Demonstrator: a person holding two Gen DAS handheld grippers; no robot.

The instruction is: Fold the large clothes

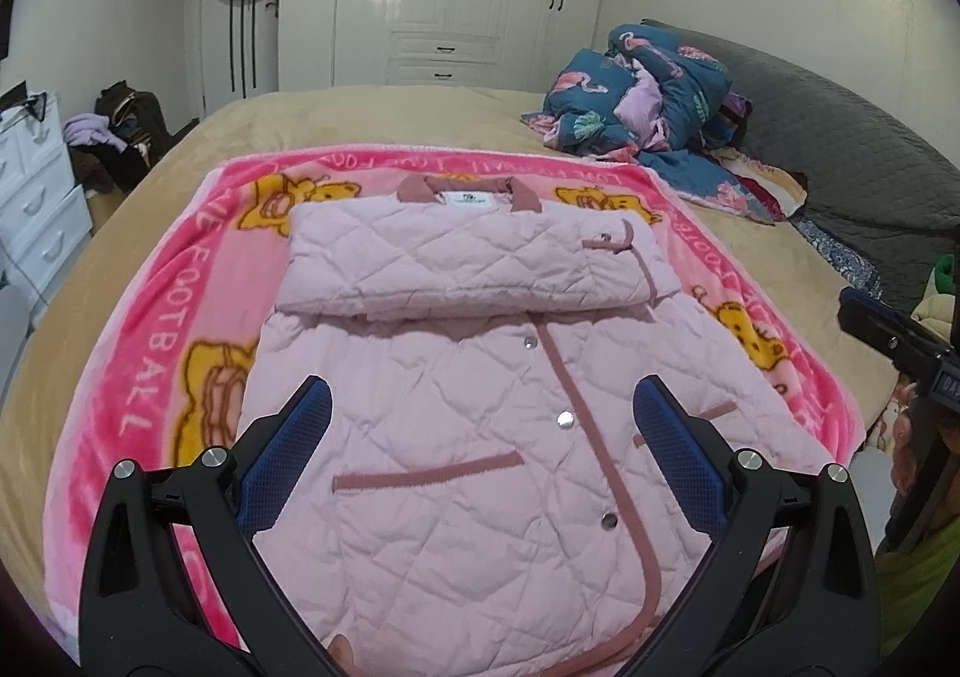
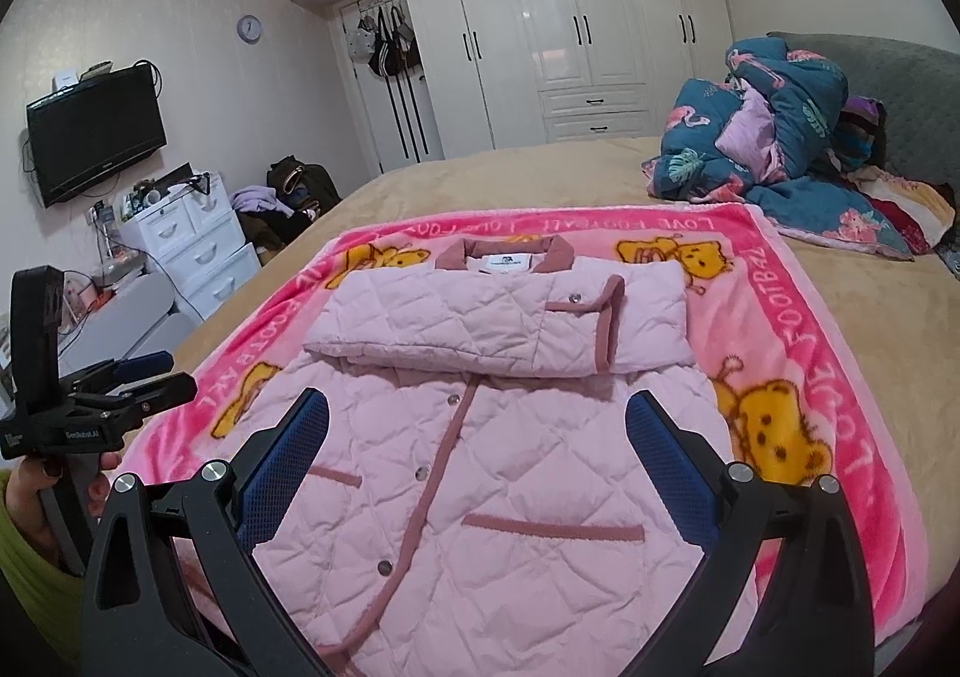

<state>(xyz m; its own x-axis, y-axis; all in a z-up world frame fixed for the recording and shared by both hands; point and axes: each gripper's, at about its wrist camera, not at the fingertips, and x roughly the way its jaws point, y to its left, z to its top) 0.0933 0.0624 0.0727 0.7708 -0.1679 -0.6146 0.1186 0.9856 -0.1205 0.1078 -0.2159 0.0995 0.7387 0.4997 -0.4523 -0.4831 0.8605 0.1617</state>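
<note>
On top of the pink blanket [image 1: 150,317] lay the quilted pink jacket [image 1: 468,437], snapped shut, with both sleeves folded across the chest under a white neck label too small to read. The blanket said "LOVE FOOTBALL" round its border, with yellow bears. Both the left gripper [image 1: 480,425] and right gripper [image 2: 477,437] hung over the hem with blue fingers spread wide, gripping nothing. Only the right wrist view caught the wall TV [image 2: 96,131] and a hand [image 2: 36,497] holding the left gripper's handle; the left view showed just an edge of the right one.
</note>
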